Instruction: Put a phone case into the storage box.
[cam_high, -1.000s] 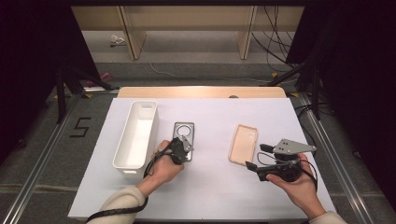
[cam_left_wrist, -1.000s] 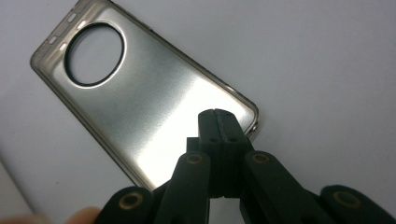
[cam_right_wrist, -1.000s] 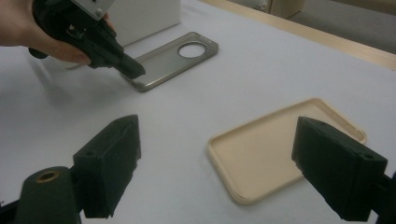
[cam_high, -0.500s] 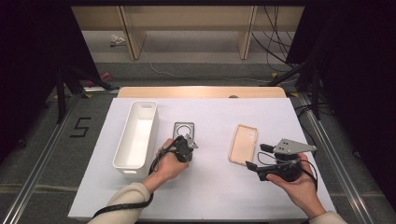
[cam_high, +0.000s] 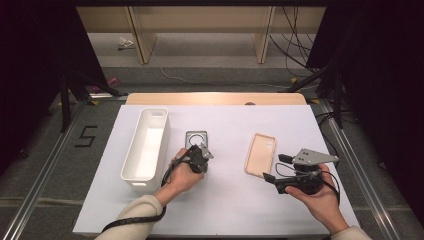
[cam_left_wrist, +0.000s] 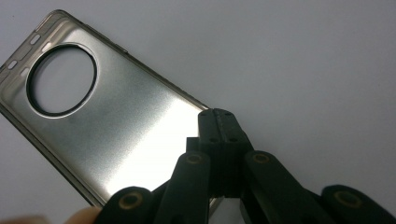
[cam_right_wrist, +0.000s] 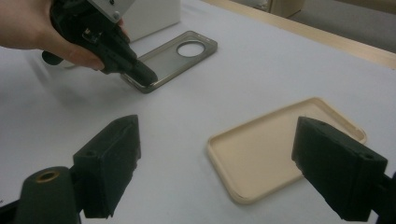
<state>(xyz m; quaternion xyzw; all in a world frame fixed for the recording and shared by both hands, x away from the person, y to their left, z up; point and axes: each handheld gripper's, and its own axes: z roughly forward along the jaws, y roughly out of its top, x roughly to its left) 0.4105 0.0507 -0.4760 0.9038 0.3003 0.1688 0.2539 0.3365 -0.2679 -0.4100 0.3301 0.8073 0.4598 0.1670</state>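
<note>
White sheeting covers the table (cam_high: 225, 210), with a wooden strip along its far edge and dark floor round it.

Grey phone case (cam_high: 196, 140): lies flat near the middle of the sheet, inner side up, round camera cut-out at its far end. White oblong bin (cam_high: 147, 145) stands just to its left, apart from it.

Left gripper (cam_high: 202, 156): held in the person's left hand (cam_high: 181, 175), tilted down onto the near end of the grey case. In the left gripper view the two black jaws are pressed together, tips meeting over the case's near corner (cam_left_wrist: 107, 126); nothing visible between the pads. Whether the tips actually touch the case surface I cannot tell. From the right gripper view the same closed tips (cam_right_wrist: 142, 74) sit at the case's near short edge (cam_right_wrist: 177, 58), the rest of the case stretching away beyond them.

Beige phone case (cam_high: 260, 154): lies flat, also inner side up, well to the right of the grey one.

Right gripper (cam_high: 275, 170): held low in the right hand (cam_high: 320, 200), just beside the near right edge of the beige case. Jaws stand wide apart, empty; in its own view the beige case (cam_right_wrist: 280, 144) lies on the sheet between and beyond the two pads (cam_right_wrist: 112, 163), untouched.
</note>
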